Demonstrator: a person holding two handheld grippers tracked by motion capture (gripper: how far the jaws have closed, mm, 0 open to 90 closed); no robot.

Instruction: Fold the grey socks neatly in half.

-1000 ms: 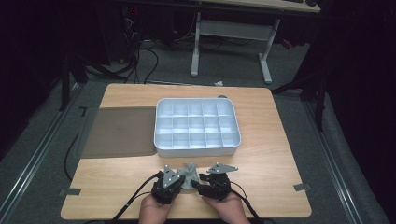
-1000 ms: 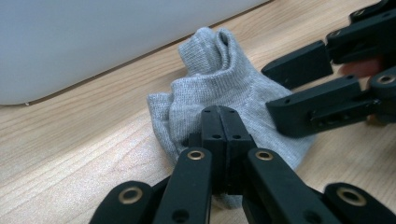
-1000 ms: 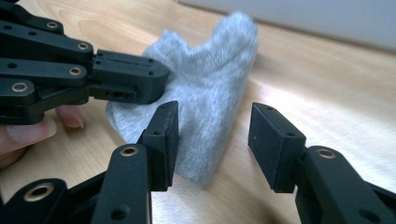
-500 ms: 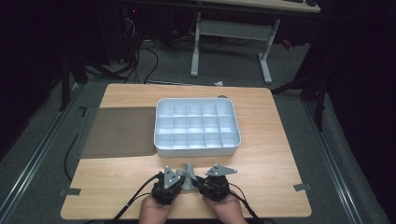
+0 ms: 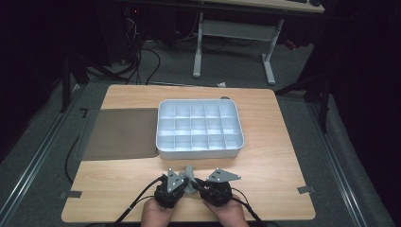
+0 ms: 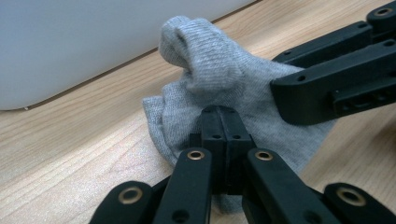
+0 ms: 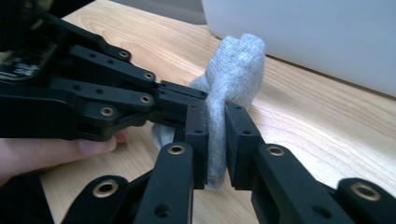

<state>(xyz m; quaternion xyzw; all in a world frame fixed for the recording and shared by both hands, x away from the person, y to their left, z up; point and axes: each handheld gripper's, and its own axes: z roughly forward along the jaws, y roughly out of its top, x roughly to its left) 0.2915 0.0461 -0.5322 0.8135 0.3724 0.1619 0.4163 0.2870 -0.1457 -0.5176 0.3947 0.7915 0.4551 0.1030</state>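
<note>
A grey sock [image 5: 189,172] lies bunched on the wooden table [image 5: 279,175] near its front edge, just in front of the white tray. My left gripper [image 6: 219,116] is shut on a thin fold of the sock [image 6: 219,70]. My right gripper [image 7: 215,121] comes in from the other side. Its jaws have just been closing, and a thick fold of the sock [image 7: 236,60] is pressed between its pads. In the high view the left gripper [image 5: 185,184] and the right gripper [image 5: 196,183] meet tip to tip at the sock, each held in a hand.
A white tray [image 5: 198,152] with several empty compartments stands mid-table, right behind the sock. A dark mat [image 5: 120,132] lies to its left. Cables trail from both grippers over the front edge. The tray's wall [image 6: 70,42] rises close ahead of the jaws.
</note>
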